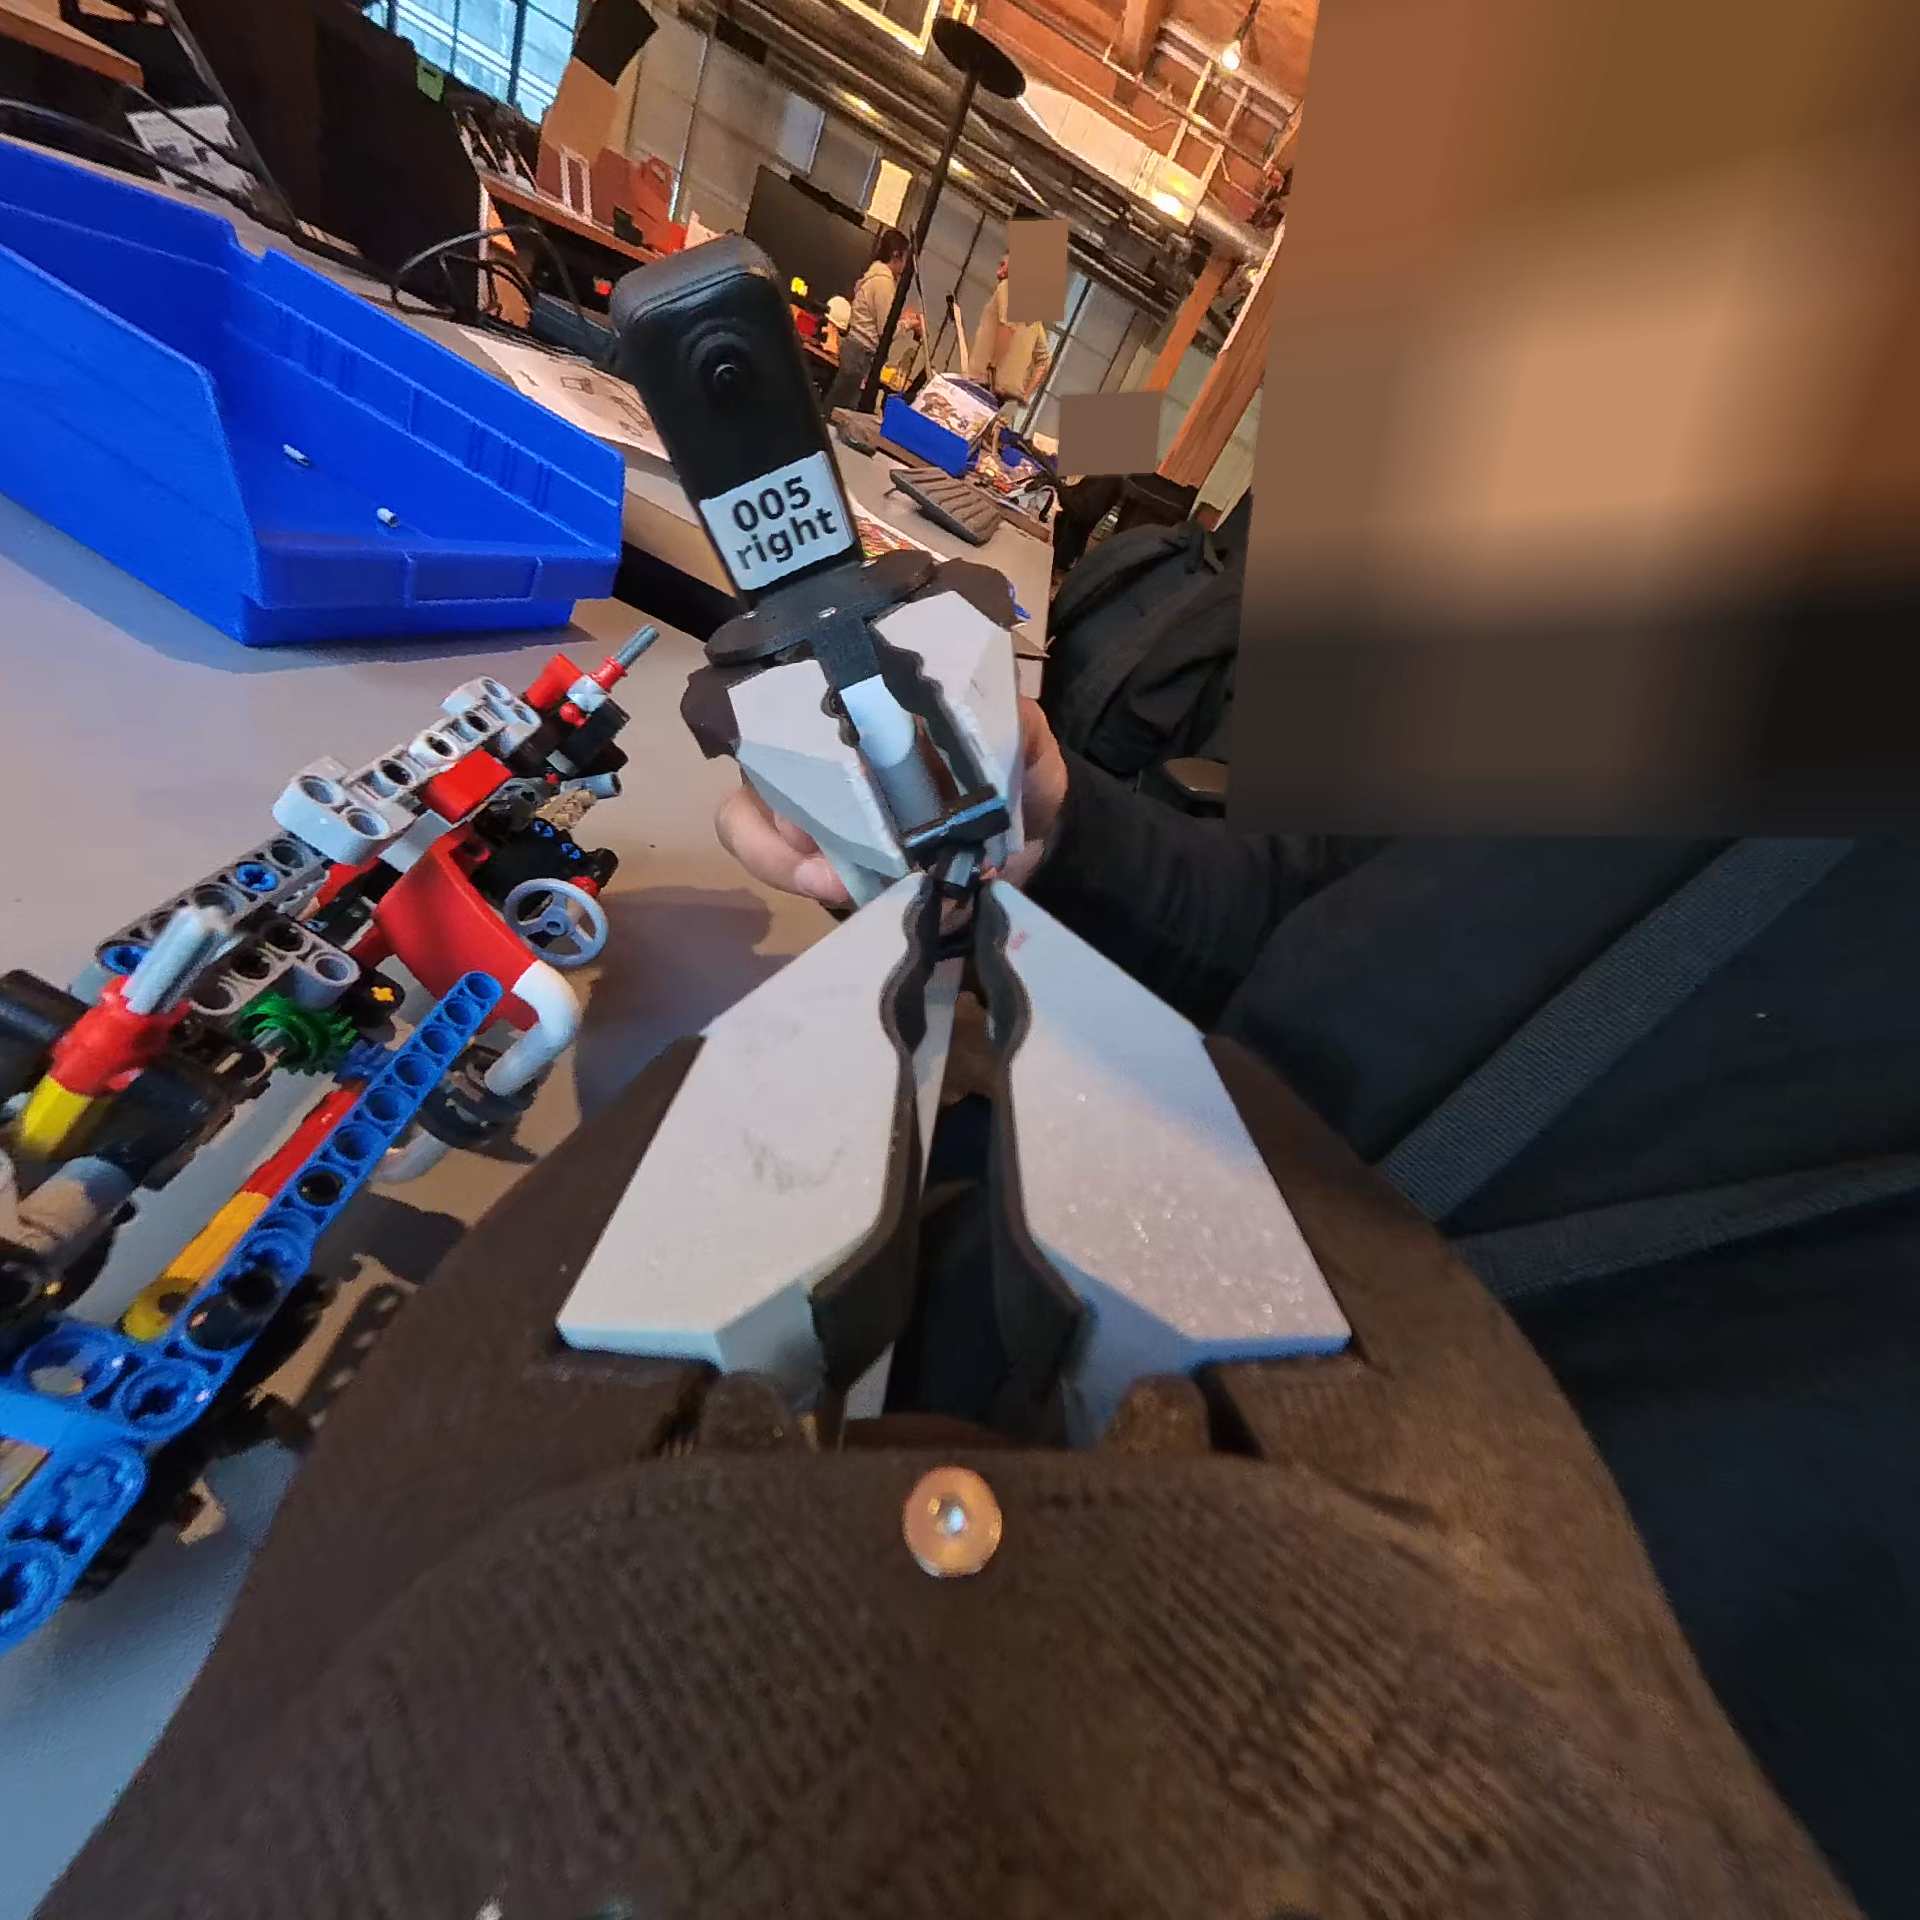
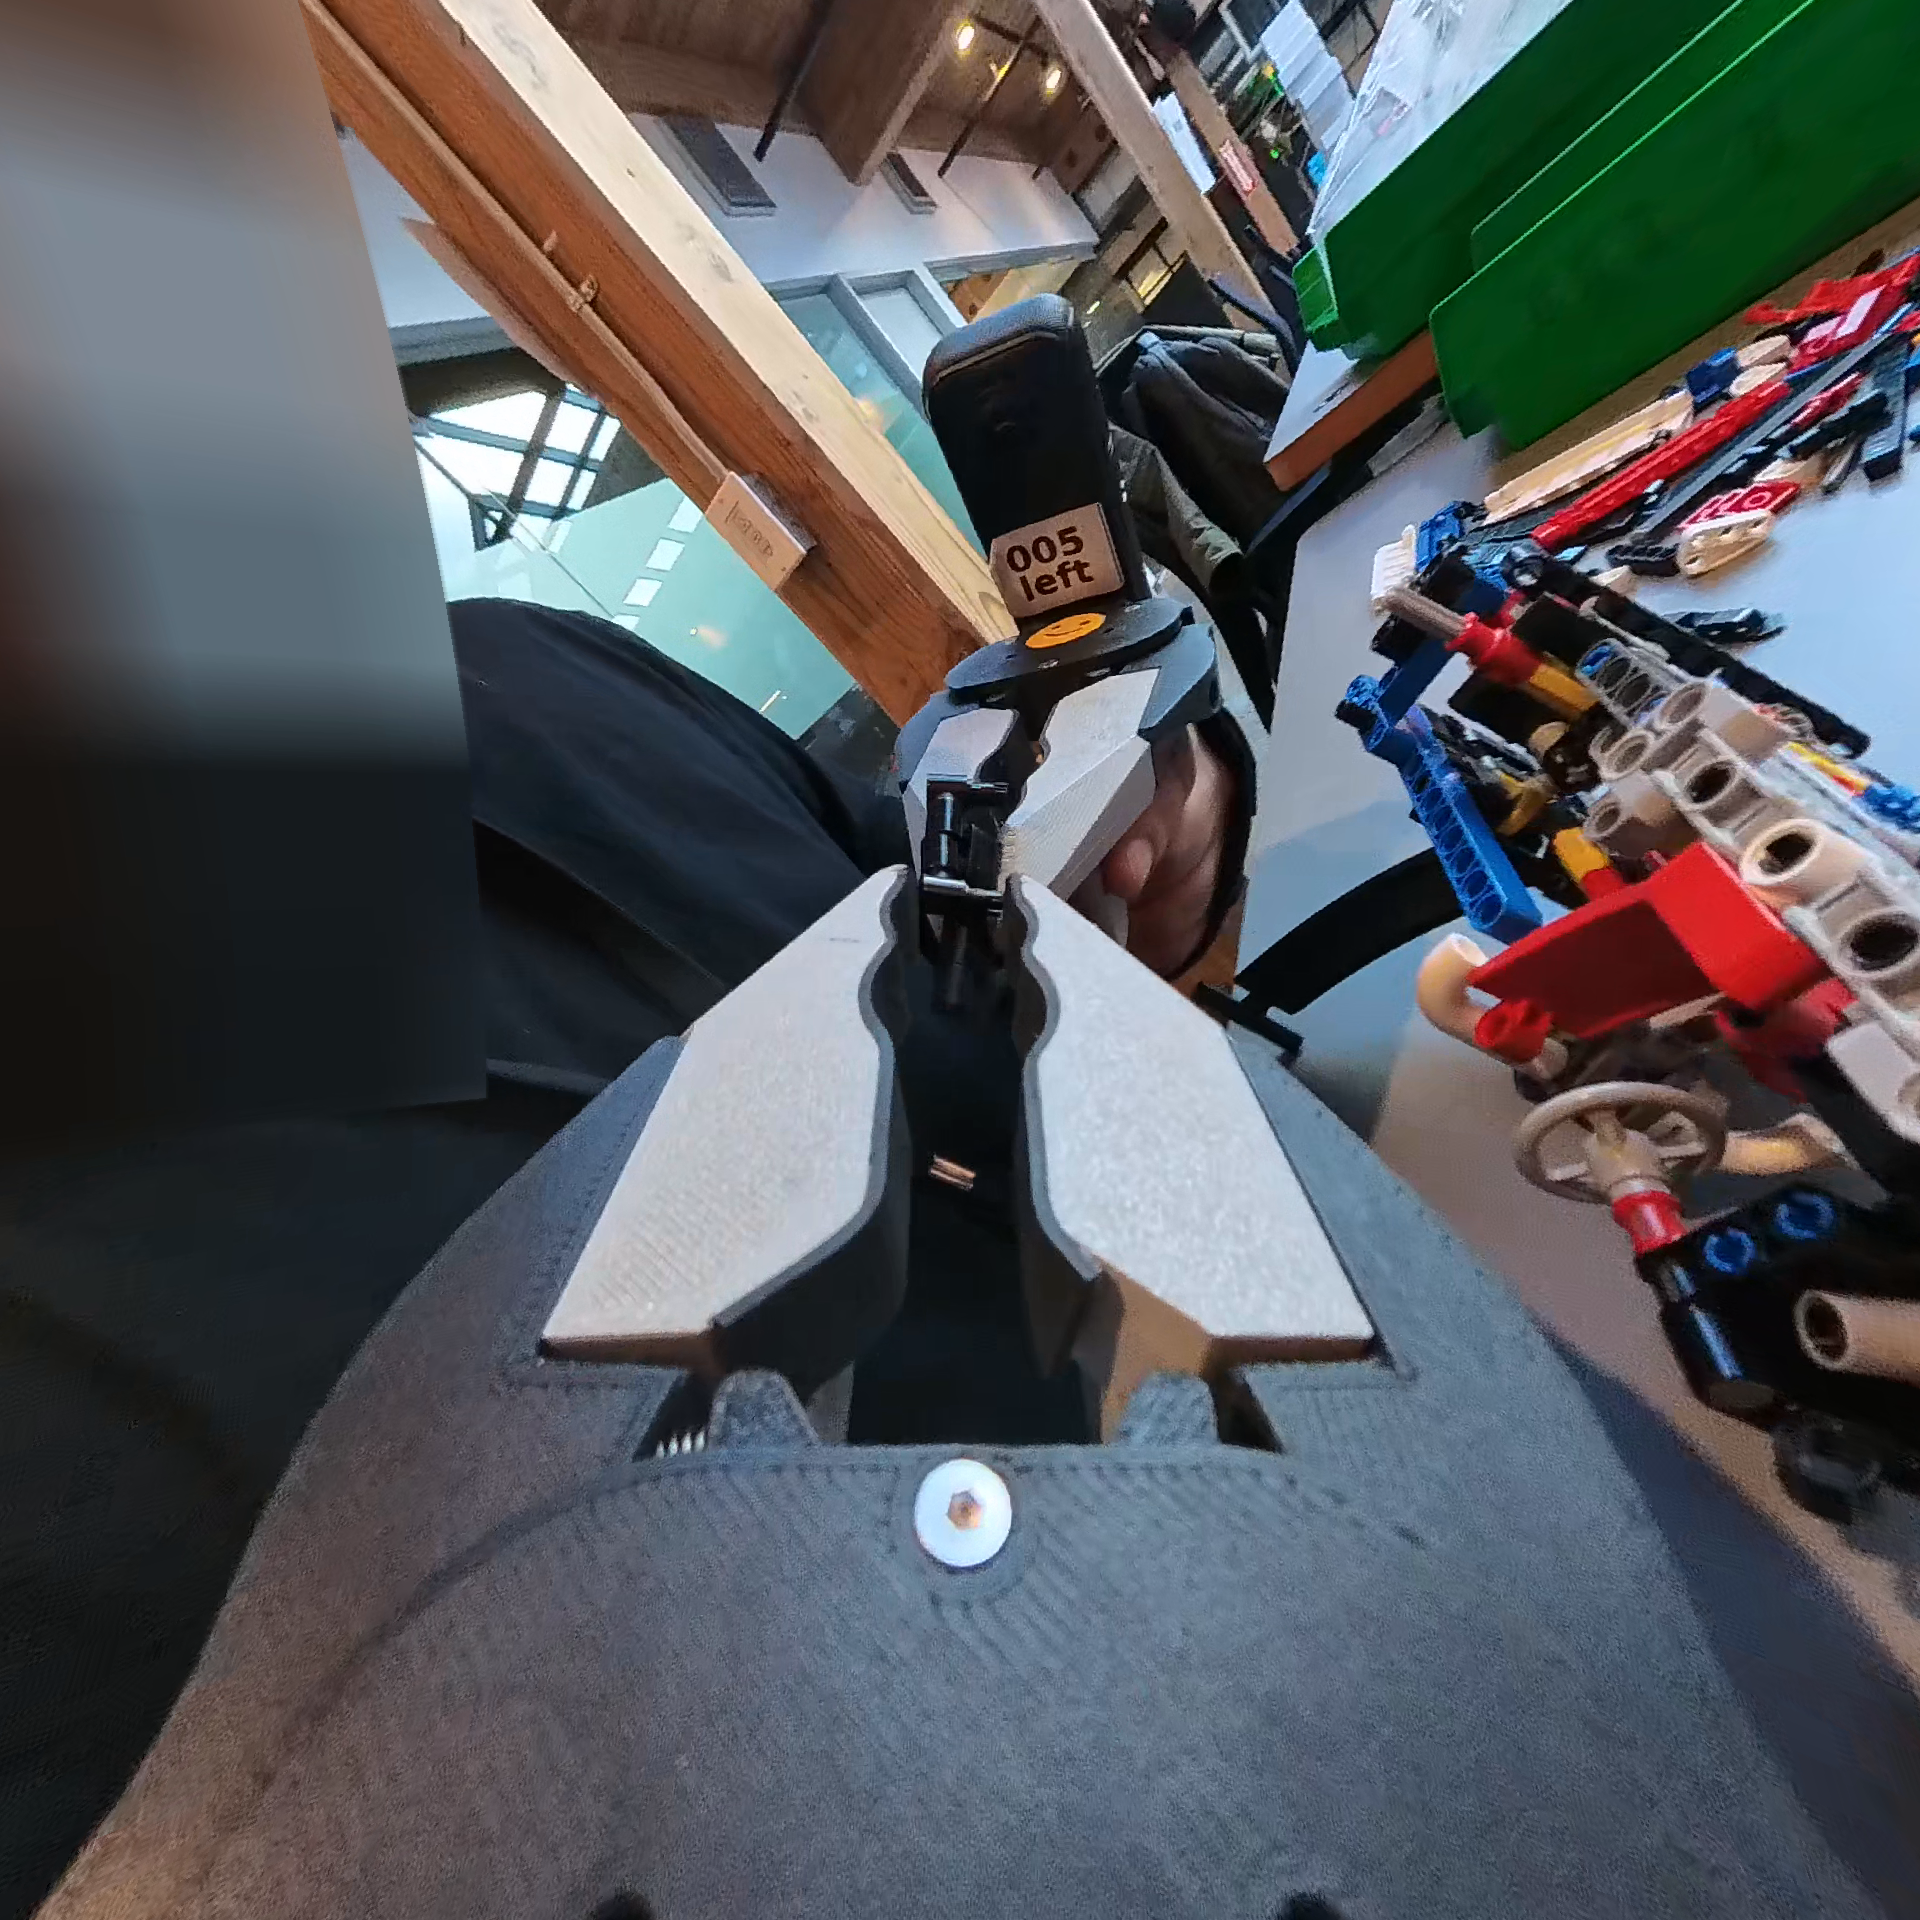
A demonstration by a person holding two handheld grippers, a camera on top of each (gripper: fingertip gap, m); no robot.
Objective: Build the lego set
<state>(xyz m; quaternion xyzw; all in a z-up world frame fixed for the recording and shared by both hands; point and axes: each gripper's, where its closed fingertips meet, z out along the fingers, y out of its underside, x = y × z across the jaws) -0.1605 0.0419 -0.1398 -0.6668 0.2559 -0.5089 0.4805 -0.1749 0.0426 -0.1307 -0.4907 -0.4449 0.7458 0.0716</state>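
Nearest in the left wrist view, the left gripper (image 1: 961, 914) has its two grey fingers drawn almost together, pinching a small black lego piece (image 1: 951, 899) at their tips; its exact shape is hard to make out, since dark pads and a dark sleeve lie behind it. Tip to tip with it, the right gripper (image 1: 951, 821) points back toward the camera, its fingers likewise nearly closed on the other end of the same black piece, with a light grey cylinder (image 1: 894, 753) seated between them. A hand (image 1: 790, 842) wraps the right gripper's body from below, mostly hidden. In the right wrist view the black piece (image 2: 956, 847) shows as a short stack of pins and connectors bridging both sets of fingertips, held above the person's lap, off the table edge.

Left of the grippers on the grey table (image 1: 135, 727) lies the partly built lego vehicle (image 1: 343, 935), with blue beams, a red seat and a grey steering wheel (image 1: 558, 923); its near end is cut off by the frame edge. Behind it stands a blue bin (image 1: 260, 436). Loose lego parts (image 2: 1766, 436) and green bins (image 2: 1621, 249) lie farther back in the right wrist view. A large blurred patch covers the upper right of the left view.
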